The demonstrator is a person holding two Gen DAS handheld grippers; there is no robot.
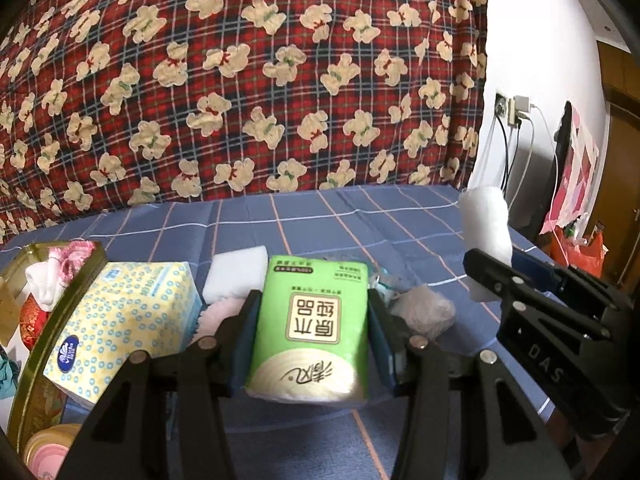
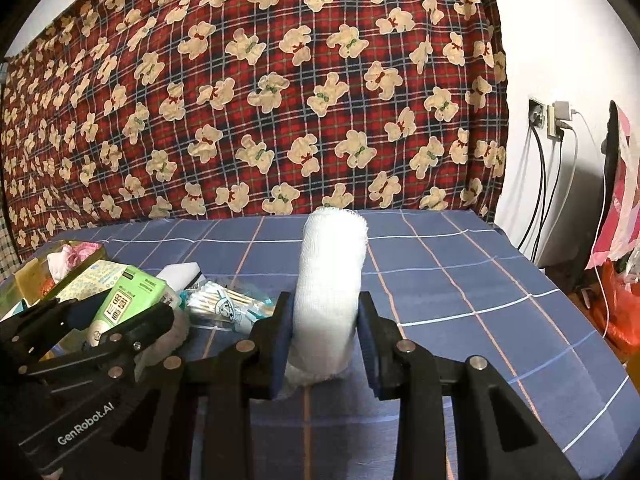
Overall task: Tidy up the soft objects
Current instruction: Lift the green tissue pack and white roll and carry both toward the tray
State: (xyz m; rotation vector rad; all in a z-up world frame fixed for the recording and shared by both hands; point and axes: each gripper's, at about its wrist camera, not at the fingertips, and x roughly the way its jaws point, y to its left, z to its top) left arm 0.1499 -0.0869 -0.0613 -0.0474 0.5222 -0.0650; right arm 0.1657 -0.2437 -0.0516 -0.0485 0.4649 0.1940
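Bear-print blanket (image 1: pixel 240 80): red plaid, hung upright behind the bed. Bed (image 1: pixel 360 232): blue checked sheet, carrying all items. Tin (image 1: pixel 60 304): gold-rimmed, at far left, holding pink and white cloth pieces. Tissue box (image 1: pixel 120 320): yellow with blue dots, lying just beside the tin. Left hand-held gripper (image 1: pixel 310 340): clenched on both sides of a green tissue pack (image 1: pixel 310 320), which sits lifted slightly above the sheet. Right hand-held gripper (image 2: pixel 326 320): clamped on a white gauze roll (image 2: pixel 330 280), held upright, well right of the other items. White sponge (image 1: pixel 236 276): flat, behind the pack. Cotton swab bag (image 2: pixel 224 304): lying between the two grippers. Clear plastic wad (image 1: pixel 424 312): just right of the pack.
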